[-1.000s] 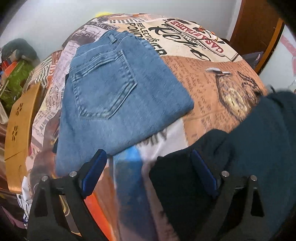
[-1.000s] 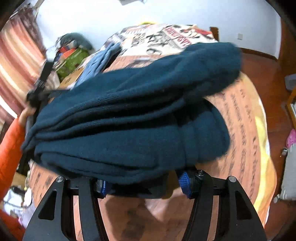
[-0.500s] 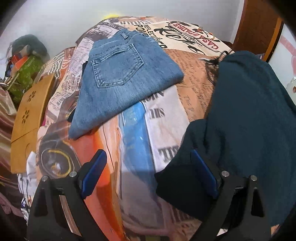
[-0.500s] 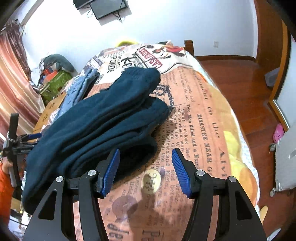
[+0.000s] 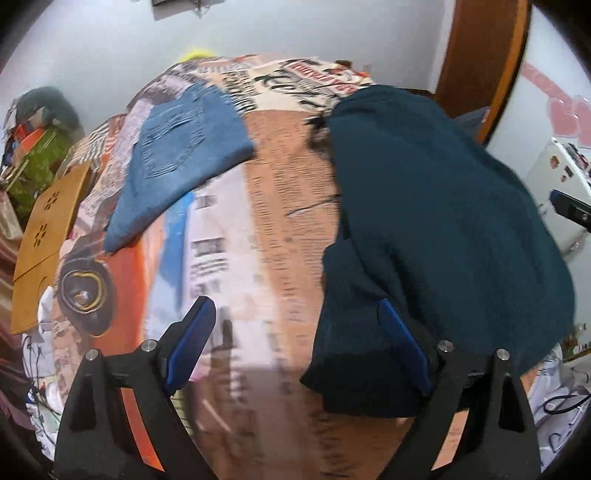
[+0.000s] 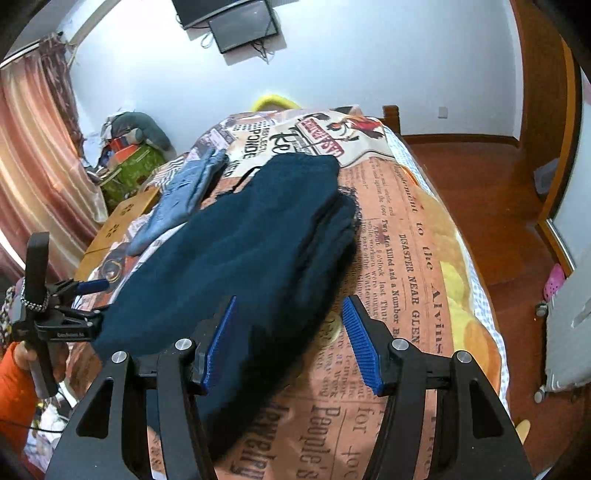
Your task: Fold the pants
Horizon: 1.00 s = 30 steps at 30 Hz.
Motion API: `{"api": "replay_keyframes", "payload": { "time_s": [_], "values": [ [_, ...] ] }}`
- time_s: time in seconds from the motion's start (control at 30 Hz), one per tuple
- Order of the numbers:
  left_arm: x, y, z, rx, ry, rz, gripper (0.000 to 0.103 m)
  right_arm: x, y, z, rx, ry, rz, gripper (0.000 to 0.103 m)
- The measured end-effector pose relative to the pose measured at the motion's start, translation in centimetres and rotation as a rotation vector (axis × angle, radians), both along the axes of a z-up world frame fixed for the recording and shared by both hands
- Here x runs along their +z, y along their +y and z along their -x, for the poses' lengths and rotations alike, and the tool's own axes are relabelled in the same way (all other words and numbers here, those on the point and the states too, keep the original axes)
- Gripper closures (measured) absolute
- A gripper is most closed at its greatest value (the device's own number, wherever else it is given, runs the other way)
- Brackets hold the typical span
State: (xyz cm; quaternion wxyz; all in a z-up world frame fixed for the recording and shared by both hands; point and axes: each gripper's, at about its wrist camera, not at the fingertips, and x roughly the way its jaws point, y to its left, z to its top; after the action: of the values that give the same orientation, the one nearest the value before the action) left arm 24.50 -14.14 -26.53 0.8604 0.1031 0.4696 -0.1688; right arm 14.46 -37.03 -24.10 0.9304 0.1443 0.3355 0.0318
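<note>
Dark teal pants (image 5: pixel 424 221) lie folded in a thick stack on the newspaper-print bed cover (image 5: pixel 277 221). My left gripper (image 5: pixel 295 306) hovers at their near corner. Its jaws are wide and closing slightly, with the corner just inside the right finger and no pad pressing. My right gripper (image 6: pixel 291 299) stands open over the near edge of the teal pants (image 6: pixel 258 240), its pads apart from the cloth. Folded blue jeans (image 5: pixel 184 147) rest at the far left of the bed, also seen as blue jeans (image 6: pixel 181 195). The left gripper (image 6: pixel 85 299) shows at the pants' left end.
A wooden board (image 5: pixel 48 221) and a green box (image 5: pixel 37 158) stand left of the bed. A screen (image 6: pixel 236 22) hangs on the far wall. Wooden floor (image 6: pixel 498 184) and a white unit (image 6: pixel 569 325) lie to the right. A curtain (image 6: pixel 29 147) hangs at the left.
The right gripper let go of the teal pants, which now lie on the bed, then drew back and rose. The left gripper pulled away from the jeans toward the teal pants.
</note>
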Motion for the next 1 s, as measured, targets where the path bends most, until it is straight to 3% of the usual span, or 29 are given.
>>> {"api": "replay_keyframes", "payload": {
  "time_s": [0.17, 0.4, 0.47, 0.57, 0.73, 0.8, 0.97, 1.0],
  "values": [
    [1.3, -1.7, 1.0, -0.042, -0.062, -0.032, 0.013, -0.6, 1.2, 0.2, 0.031, 0.012, 0.003, 0.048],
    [3.7, 0.0, 0.6, -0.045, -0.07, 0.067, 0.012, -3.1, 2.4, -0.2, 0.07, 0.081, -0.02, 0.048],
    [2.8, -0.2, 0.4, -0.05, -0.053, 0.05, 0.012, -3.8, 2.4, -0.1, 0.07, 0.088, -0.04, 0.048],
    [0.2, -0.6, 0.1, -0.031, -0.04, -0.058, 0.012, -4.3, 2.4, -0.1, 0.075, 0.088, -0.044, 0.049],
    [-1.5, 1.8, -0.2, 0.039, 0.003, -0.009, 0.012, -5.0, 2.2, 0.8, 0.069, 0.093, -0.022, 0.049],
    [-1.8, 2.6, -0.2, 0.052, 0.016, -0.001, 0.012, -4.9, 1.9, 1.2, 0.061, 0.089, -0.026, 0.054],
    [-1.0, 3.9, -0.7, 0.076, 0.03, -0.025, 0.019, -3.8, 1.3, 1.8, 0.042, 0.075, -0.009, 0.081],
    [-0.4, 4.0, -1.0, 0.08, 0.023, -0.02, 0.019, -3.1, 1.0, 1.9, 0.029, 0.059, -0.003, 0.081]
  ]
}}
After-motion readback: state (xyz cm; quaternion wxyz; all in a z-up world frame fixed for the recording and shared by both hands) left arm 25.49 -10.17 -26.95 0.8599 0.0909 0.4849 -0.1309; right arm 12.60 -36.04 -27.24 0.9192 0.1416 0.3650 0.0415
